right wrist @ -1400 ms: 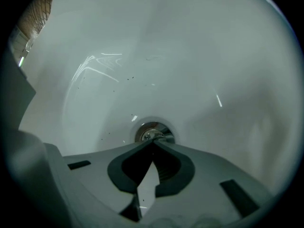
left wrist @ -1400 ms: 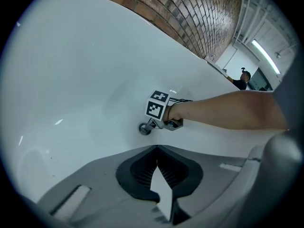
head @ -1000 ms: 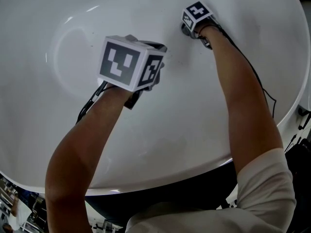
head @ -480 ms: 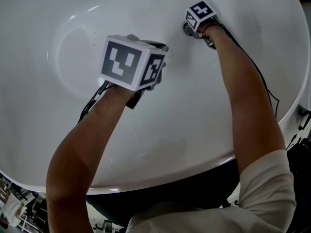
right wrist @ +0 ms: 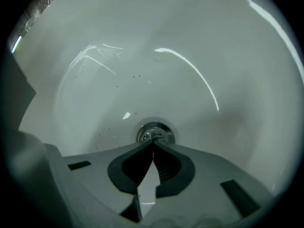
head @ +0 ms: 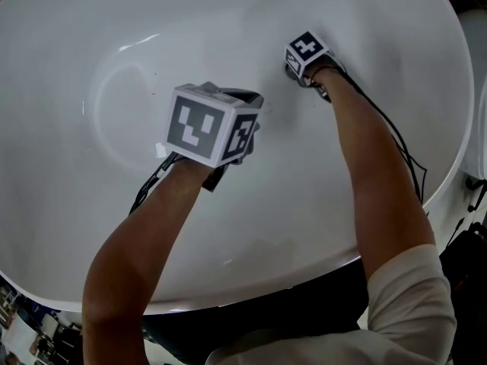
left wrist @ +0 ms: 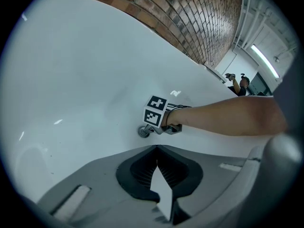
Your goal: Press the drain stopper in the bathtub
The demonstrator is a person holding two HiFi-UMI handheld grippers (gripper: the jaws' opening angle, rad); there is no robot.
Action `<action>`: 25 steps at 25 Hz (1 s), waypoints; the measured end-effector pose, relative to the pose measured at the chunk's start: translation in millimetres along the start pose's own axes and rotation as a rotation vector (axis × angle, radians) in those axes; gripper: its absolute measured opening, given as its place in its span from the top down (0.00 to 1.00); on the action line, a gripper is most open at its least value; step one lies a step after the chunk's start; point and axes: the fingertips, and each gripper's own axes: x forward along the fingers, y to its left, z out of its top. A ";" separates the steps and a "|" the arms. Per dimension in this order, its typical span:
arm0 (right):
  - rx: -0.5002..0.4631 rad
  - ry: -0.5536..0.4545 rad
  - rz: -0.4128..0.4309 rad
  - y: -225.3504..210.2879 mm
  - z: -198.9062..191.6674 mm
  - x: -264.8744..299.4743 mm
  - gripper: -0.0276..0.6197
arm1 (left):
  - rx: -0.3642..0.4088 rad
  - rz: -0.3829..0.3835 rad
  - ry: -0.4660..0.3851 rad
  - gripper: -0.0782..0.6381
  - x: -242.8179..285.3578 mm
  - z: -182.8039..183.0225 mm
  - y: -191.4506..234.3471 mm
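Chrome drain stopper (right wrist: 155, 133) sits in the white bathtub's floor (right wrist: 199, 56). My right gripper (right wrist: 153, 142) is shut, and its closed tips rest right on the stopper's near edge. In the head view the right gripper's marker cube (head: 307, 51) covers most of the stopper (head: 290, 69). The left gripper view shows the stopper (left wrist: 143, 132) just under that cube (left wrist: 156, 112). My left gripper (left wrist: 156, 147) is also shut with nothing in it, hanging over the tub's middle, its cube (head: 209, 124) well left of the drain.
The tub's rim (head: 251, 295) curves along the near side, with dark floor and gear beyond it. Black cables (head: 403, 154) trail from the right forearm. A brick wall (left wrist: 190, 18) rises behind the tub, and a person (left wrist: 238, 83) stands far off.
The head view has shifted, so tub and both grippers sit lower in frame. The right gripper stays at the drain; the left holds its place over the tub.
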 end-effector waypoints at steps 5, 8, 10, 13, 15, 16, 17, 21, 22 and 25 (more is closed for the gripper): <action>-0.021 0.003 -0.032 5.1 3.0 0.6 0.93 | 0.001 0.000 -0.007 0.88 -2.5 -6.1 3.4; -0.040 0.009 -0.034 6.5 1.9 -0.2 0.93 | 0.003 -0.001 -0.009 0.88 -3.1 -4.3 0.6; -0.038 0.007 -0.032 5.3 1.0 -2.6 0.93 | 0.007 -0.002 -0.013 0.88 -3.3 -1.7 -2.0; -0.038 0.007 -0.037 3.7 0.3 -6.6 0.93 | 0.010 -0.003 -0.016 0.88 -5.2 -0.2 -4.1; -0.042 0.007 -0.042 2.6 1.1 -9.2 0.93 | 0.011 -0.004 -0.018 0.88 -6.1 -0.1 -4.4; -0.044 0.008 -0.044 1.7 1.3 -10.8 0.93 | 0.012 -0.004 -0.018 0.88 -6.4 0.1 -4.8; -0.045 0.009 -0.046 0.7 1.2 -12.6 0.93 | 0.013 -0.004 -0.019 0.88 -6.7 0.6 -5.4; -0.057 0.011 -0.052 -2.0 2.3 -19.5 0.93 | 0.016 -0.004 -0.022 0.88 -8.7 3.1 -7.5; -0.061 0.012 -0.053 -2.1 2.8 -21.8 0.93 | 0.017 -0.004 -0.024 0.88 -9.5 3.7 -8.1; -0.075 0.013 -0.060 -2.1 4.3 -33.3 0.93 | 0.019 -0.002 -0.032 0.88 -14.4 6.8 -12.5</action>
